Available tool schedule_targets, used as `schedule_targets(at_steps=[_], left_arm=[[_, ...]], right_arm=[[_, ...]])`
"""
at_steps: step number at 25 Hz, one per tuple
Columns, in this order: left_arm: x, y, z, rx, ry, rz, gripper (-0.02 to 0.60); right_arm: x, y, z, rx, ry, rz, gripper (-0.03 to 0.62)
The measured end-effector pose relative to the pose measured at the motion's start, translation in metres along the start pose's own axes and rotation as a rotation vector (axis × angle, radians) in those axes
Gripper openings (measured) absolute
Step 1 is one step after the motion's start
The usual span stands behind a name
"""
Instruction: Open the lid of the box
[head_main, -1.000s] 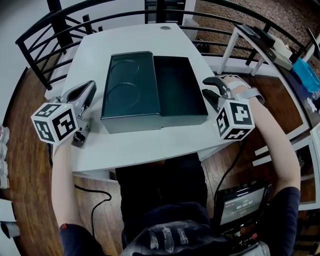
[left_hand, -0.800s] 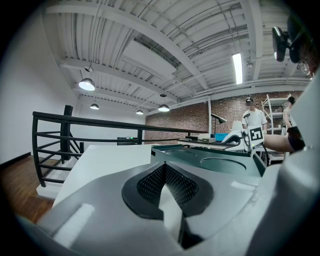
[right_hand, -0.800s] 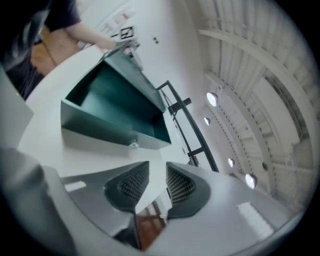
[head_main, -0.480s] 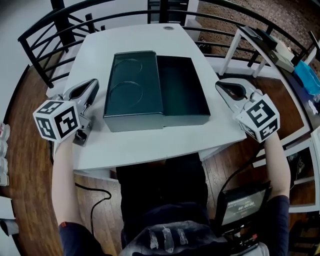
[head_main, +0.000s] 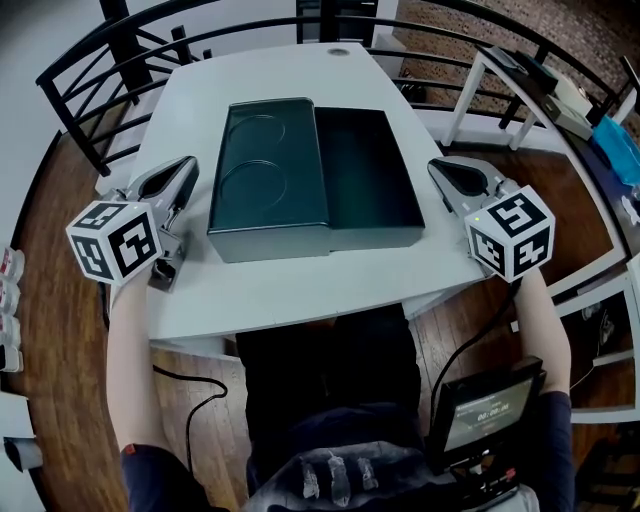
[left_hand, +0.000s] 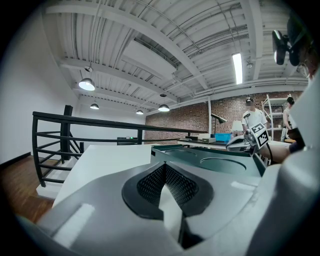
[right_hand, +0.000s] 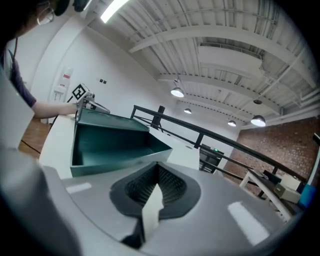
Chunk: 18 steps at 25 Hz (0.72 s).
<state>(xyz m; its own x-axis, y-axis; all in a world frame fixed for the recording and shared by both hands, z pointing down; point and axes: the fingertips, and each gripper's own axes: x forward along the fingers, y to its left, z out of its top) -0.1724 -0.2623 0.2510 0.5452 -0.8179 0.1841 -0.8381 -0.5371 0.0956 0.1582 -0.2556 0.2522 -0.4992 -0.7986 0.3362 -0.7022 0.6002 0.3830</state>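
Box (head_main: 366, 180) on table (head_main: 290, 285), lid (head_main: 268, 175) against its left side, railing (head_main: 90, 62) behind.

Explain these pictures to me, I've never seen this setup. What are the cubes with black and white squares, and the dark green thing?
There is no robot. A person holds a left gripper and a right gripper, and the patterned cubes are part of them. The head view comes from a camera on the person's head, looking down. Each gripper view comes from a camera riding on that gripper, looking along its jaws. On the white table sits a dark green box, its lid lying open on the left. Both grippers are shut and empty, one either side of the box.
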Motion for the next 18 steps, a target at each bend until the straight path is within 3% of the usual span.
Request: schedule_targets(at_steps=[12,18], left_arm=[[0.0005,-0.0004,0.0,0.0,0.001,0.0,0.014],[-0.0015,0.0006,-0.0003,-0.001,-0.001,0.006,0.014]], right_arm=[[0.0052,0.0047,0.001,-0.071,0.038,-0.036,0.005],[0.0073,-0.0003,-0.0012,-0.024,0.032,-0.025,0.005]])
